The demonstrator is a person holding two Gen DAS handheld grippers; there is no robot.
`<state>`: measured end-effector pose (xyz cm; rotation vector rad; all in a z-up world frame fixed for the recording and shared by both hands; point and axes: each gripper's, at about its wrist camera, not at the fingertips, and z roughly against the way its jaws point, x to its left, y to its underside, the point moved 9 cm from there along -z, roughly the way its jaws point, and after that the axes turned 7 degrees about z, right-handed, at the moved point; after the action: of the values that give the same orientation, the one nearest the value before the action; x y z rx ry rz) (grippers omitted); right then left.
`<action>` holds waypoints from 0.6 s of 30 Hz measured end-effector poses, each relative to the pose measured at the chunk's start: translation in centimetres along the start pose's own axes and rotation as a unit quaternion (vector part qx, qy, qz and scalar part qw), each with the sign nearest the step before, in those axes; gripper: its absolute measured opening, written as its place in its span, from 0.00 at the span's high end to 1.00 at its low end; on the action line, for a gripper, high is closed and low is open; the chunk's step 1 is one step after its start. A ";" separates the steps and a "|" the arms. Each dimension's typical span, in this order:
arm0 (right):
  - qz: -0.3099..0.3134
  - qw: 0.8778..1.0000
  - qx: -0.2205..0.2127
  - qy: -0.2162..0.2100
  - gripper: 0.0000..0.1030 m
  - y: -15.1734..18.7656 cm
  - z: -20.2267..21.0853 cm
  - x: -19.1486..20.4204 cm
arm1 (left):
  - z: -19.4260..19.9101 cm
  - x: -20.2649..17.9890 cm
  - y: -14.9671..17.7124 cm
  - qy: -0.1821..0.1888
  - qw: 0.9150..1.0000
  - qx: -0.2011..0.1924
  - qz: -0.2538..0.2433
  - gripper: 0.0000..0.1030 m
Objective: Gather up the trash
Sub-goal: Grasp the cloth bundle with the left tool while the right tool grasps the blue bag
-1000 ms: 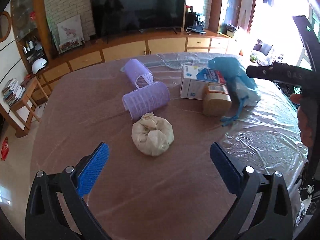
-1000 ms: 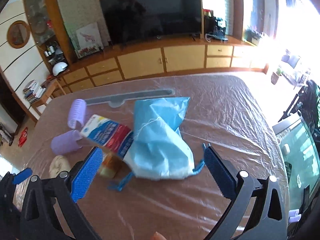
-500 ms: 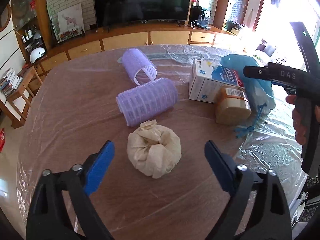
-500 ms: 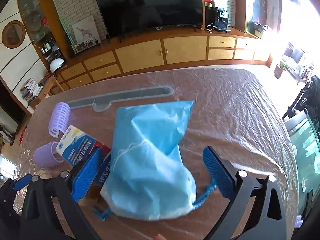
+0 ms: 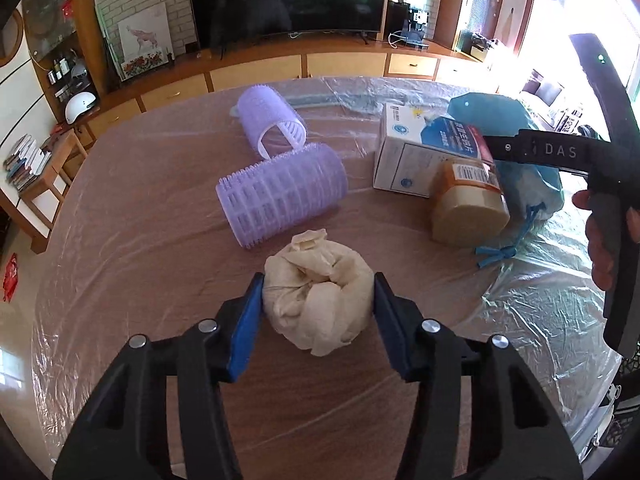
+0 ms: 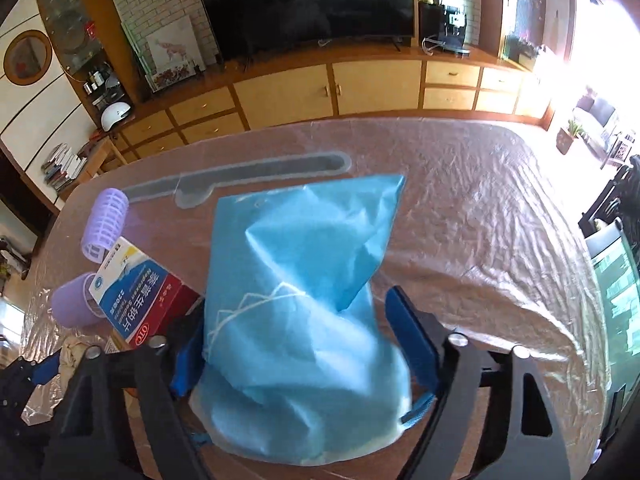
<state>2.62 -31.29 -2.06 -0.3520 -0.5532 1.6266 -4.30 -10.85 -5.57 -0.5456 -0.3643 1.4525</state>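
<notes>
A crumpled beige paper wad [image 5: 318, 302] lies on the plastic-covered table [image 5: 140, 240]. My left gripper [image 5: 318, 312] is shut on it, both blue pads touching its sides. A blue drawstring trash bag [image 6: 296, 300] lies on the table; it also shows in the left wrist view [image 5: 528, 184]. My right gripper [image 6: 298, 344] straddles the bag with its jaws partly closed around it; the left pad [image 6: 188, 354] is against the bag, the right pad [image 6: 408, 340] a little apart. A medicine box [image 5: 416, 152] and a tan jar [image 5: 468, 204] lie beside the bag.
Two purple hair rollers [image 5: 282, 196] [image 5: 272, 126] lie behind the wad. A grey flat strip [image 6: 240, 176] lies at the table's far side. A TV cabinet [image 6: 320, 88] stands beyond the table. The table edge falls away on the right [image 6: 580, 280].
My left gripper moved forward and closed on the paper wad. My right gripper moved forward over the blue bag and its jaws narrowed around it.
</notes>
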 end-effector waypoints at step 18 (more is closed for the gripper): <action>-0.008 0.999 -0.024 -0.025 0.51 0.3 2.6 -0.6 | 1.3 -0.4 0.1 0.020 1.000 -0.011 0.001 0.50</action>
<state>1.09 -32.24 -0.08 -0.3431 -0.6328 1.6131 -5.12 -11.04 -4.51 -0.5906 -0.3488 1.4384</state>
